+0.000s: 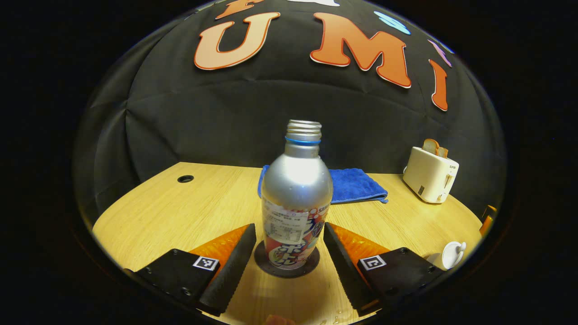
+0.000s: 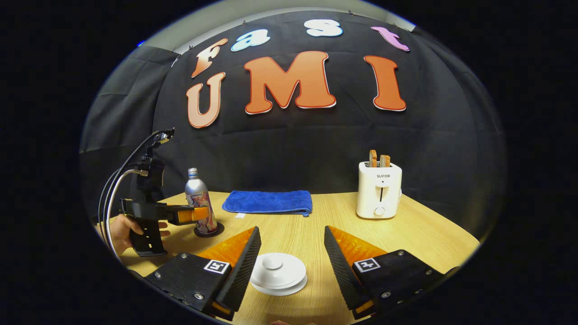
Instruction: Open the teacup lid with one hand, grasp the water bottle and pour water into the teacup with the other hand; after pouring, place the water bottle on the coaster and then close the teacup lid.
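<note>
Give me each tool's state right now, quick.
Left tool: open, fingers either side of the water bottle on its coaster, not pressing it.
Right tool: open, holding nothing, teacup lid between its fingers.

Behind my work spot there was a blue towel [image 2: 267, 201] folded flat on the wooden table [image 2: 424, 234], back near the black cloth wall [image 2: 289, 149]. Off to the right of it stood a white toaster [image 2: 379, 189] with two slices of toast [image 2: 378, 159] sticking up out of the slots. I also noticed a round cable hole [image 1: 185, 178] in the tabletop's far left corner.
</note>
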Available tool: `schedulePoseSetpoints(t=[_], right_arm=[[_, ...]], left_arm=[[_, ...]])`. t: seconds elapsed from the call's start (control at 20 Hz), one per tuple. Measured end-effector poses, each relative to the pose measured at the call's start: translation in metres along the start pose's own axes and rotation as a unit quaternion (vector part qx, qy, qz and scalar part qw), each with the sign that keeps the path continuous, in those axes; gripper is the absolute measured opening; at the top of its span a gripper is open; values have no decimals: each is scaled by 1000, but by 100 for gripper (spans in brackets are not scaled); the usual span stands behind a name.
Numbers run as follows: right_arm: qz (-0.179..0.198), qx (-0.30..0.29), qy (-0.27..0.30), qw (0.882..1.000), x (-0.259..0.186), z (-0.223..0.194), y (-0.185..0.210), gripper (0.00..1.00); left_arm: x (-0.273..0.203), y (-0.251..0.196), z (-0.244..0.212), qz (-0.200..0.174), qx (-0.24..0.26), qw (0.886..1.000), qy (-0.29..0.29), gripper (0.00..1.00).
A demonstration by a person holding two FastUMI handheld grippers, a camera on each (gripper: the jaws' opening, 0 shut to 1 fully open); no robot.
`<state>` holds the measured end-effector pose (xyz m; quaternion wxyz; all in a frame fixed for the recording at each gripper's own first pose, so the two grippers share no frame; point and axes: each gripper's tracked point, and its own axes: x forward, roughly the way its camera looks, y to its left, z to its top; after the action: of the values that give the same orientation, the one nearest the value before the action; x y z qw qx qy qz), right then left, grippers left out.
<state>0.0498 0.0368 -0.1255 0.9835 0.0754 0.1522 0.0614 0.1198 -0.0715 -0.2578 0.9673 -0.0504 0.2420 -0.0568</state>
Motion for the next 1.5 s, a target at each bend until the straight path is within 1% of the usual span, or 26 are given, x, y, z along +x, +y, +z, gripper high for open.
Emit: schedulePoseSetpoints(t=[0.05,0.15,0.3,0.4,0.5,0.65,0.8,1.05,1.25,1.5], right_arm=[[1,-4,-5,1000,-3,5,2,85],[-1,-15,-16,1000,-8,14,7,85],[1,-27,-36,999,-15,33,18,85],[-9,-44,-55,997,-18,45,22,85],[-21,-62,-72,995,-22,58,23,85],[-21,-66,-98,993,-32,79,31,85],[-28,-68,-122,990,-42,97,34,85],[-28,-63,-131,989,-51,100,37,84],[-29,-72,-138,987,-56,101,35,85],[-10,-78,-158,984,-61,104,44,84]], left_arm=[[-8,-4,0,-7,-1,1000,-1,98],[-28,-5,4,-14,17,1000,-15,97],[-63,-8,30,-16,38,997,-67,97],[-87,-1,54,3,42,992,-115,97],[-112,2,76,13,41,987,-152,97],[-145,3,97,19,41,981,-188,96],[-174,3,106,20,40,975,-216,97],[-219,2,114,38,45,969,-241,97],[-231,5,110,47,52,966,-249,96],[-237,15,99,68,52,966,-244,97]])
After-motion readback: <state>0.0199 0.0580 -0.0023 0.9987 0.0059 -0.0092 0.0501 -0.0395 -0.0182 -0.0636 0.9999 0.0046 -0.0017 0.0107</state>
